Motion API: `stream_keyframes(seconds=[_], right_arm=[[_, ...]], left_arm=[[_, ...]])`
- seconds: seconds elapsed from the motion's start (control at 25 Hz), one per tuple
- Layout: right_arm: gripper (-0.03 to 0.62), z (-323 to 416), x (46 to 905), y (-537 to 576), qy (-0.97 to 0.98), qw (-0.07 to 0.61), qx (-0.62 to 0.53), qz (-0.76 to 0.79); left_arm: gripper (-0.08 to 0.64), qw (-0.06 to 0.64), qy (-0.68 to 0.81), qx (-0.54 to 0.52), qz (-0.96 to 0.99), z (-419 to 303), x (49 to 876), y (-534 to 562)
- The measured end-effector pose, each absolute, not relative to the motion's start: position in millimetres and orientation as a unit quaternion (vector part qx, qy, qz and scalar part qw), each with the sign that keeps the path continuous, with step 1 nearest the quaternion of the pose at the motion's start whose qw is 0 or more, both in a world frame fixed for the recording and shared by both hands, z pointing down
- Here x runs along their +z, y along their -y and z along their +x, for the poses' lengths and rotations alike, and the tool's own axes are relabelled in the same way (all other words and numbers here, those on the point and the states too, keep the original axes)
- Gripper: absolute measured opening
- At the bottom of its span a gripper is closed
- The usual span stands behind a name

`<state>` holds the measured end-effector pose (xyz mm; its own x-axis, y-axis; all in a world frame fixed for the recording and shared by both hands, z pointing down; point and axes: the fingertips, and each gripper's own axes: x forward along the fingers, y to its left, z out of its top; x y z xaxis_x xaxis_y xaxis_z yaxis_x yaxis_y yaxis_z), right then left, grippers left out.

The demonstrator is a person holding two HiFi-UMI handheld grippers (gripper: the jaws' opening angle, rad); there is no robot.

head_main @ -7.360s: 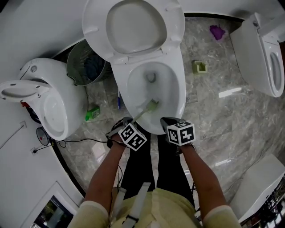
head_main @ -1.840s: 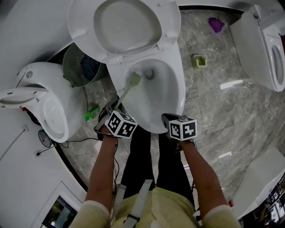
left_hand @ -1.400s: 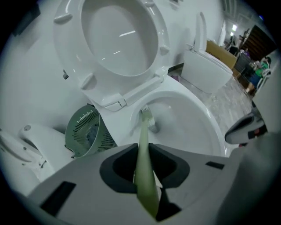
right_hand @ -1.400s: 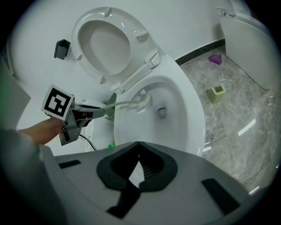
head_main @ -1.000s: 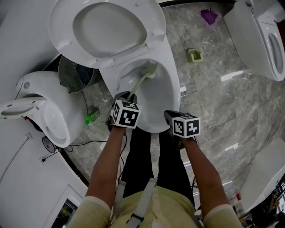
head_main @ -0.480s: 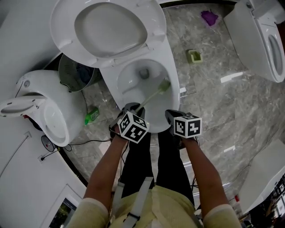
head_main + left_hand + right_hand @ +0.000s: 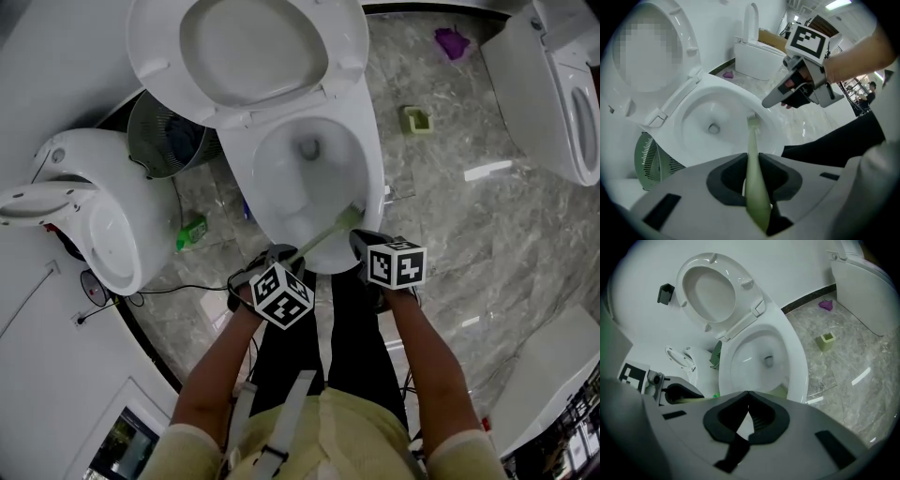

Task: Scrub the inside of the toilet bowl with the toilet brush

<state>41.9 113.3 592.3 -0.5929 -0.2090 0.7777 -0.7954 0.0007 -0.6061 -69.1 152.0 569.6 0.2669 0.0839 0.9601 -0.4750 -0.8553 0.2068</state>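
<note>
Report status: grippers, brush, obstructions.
Left gripper shut on toilet brush. Right gripper shut, empty. Brush head at near-right inner wall of toilet bowl. Nothing blocking.

Pale green toilet brush (image 7: 323, 240) slants into the white toilet bowl (image 7: 375, 164); bristles at its near right wall.

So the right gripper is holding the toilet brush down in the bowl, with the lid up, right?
Not quite: the left gripper holds the toilet brush, as the left gripper view shows. The brush is in the bowl and the lid is up.
</note>
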Motion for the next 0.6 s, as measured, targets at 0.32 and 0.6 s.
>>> stream_keyframes(seconds=[0.32,0.6], right_arm=[[0.015,32,592,-122,0.668,0.25,0.595,0.37],[0.015,22,593,-131,0.669,0.26,0.594,0.363]], left_arm=[[0.083,0.219,0.085,0.613,0.754,-87,561,-186],[0.082,0.152,0.038,0.652,0.741,-113,562,-192]])
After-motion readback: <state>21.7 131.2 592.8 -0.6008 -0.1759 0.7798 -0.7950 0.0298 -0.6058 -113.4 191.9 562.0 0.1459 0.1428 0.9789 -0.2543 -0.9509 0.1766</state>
